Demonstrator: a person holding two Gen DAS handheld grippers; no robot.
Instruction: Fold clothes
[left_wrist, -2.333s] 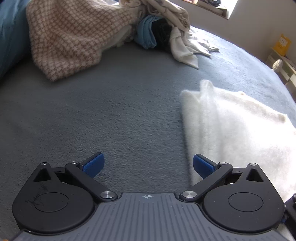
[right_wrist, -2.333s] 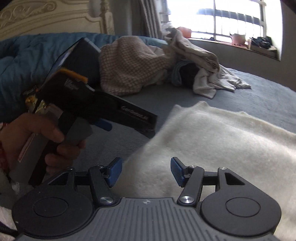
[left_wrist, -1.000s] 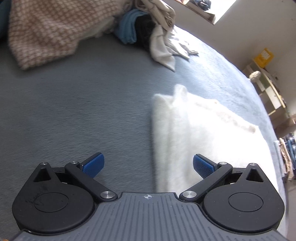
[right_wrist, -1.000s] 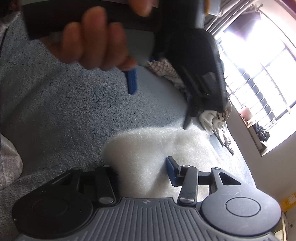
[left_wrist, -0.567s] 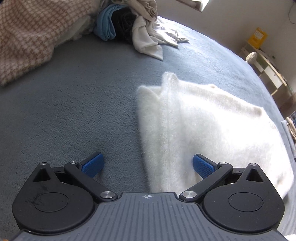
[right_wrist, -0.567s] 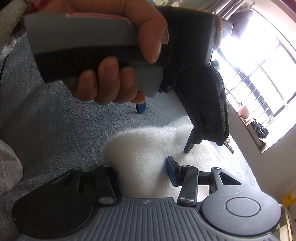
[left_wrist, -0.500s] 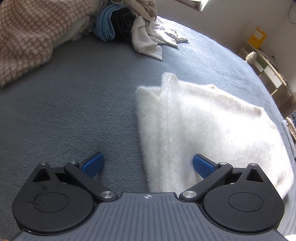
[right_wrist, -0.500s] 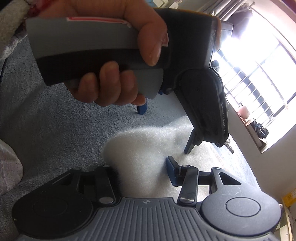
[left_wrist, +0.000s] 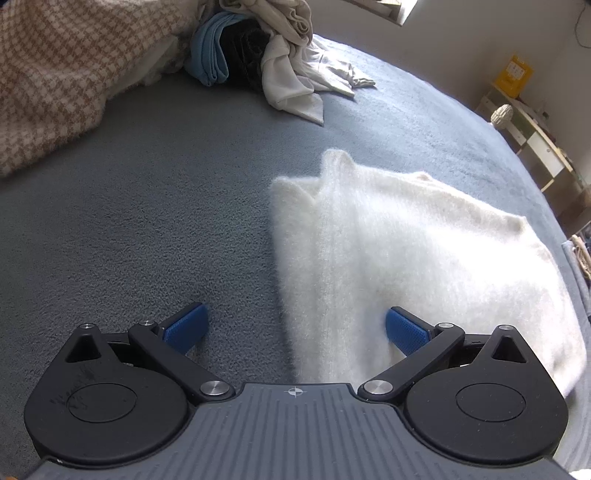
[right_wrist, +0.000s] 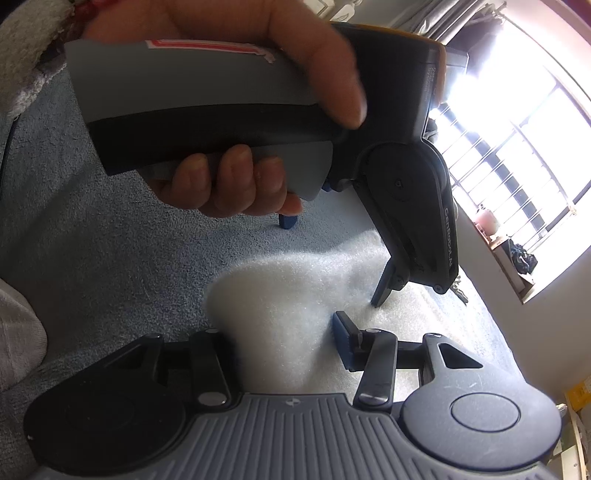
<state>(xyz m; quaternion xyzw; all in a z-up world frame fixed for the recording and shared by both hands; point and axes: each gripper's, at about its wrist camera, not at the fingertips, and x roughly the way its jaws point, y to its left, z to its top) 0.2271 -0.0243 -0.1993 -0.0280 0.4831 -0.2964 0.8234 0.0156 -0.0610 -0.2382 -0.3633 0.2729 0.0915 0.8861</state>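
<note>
Grey-blue textured bedding (left_wrist: 155, 206) fills both views, lit hard by a barred window (right_wrist: 517, 147) on the far wall. On it, a fluffy white knitted sweater (left_wrist: 406, 258) is laid folded, its long left edge running away from the left wrist camera.

That edge is straddled by the left gripper (left_wrist: 293, 326), whose blue-padded fingers (left_wrist: 184, 326) are spread wide: one is seen over the bare bedding, the other (left_wrist: 406, 334) over the sweater, and nothing is gripped. In the right wrist view the left gripper (right_wrist: 328, 258) is seen from the side, its grey handle wrapped by the person's left hand (right_wrist: 236, 110), which blocks much of that view.

A raised corner of the sweater (right_wrist: 288, 306) is framed between the fingers of the right gripper (right_wrist: 284, 339). The fabric bulges between them, but whether it is actually pinched cannot be told; the left finger is hidden behind the fleece.

At the head of the bed, a brown-and-cream houndstooth blanket (left_wrist: 62, 74) is heaped beside a pile of unfolded clothes (left_wrist: 266, 59) in blue, black and off-white. A low wooden shelf unit (left_wrist: 535, 140) is seen at the right wall.
</note>
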